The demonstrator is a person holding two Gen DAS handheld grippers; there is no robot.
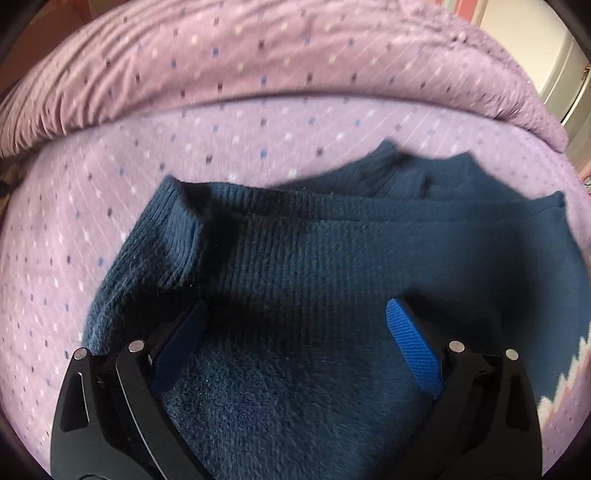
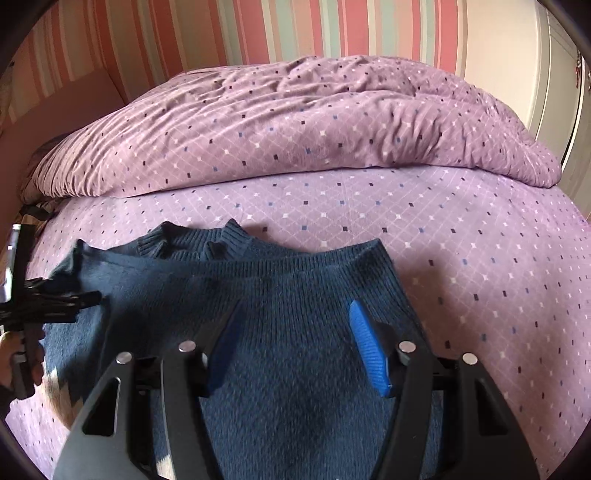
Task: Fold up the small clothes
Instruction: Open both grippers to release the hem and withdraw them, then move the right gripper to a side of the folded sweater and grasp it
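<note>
Sweater (image 2: pixel 280 332) under both spread, empty fingers; striped wall (image 2: pixel 184 33) only in right view.

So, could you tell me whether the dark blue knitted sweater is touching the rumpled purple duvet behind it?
Apart. The right wrist view shows bare sheet between the sweater's collar and the duvet's edge.

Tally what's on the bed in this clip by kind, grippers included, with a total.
Sweater, dark blue knit: 1
Duvet, purple, bunched at the far end: 1
Left gripper and right gripper, both with jaws apart over the sweater: 2
Total: 4
</note>
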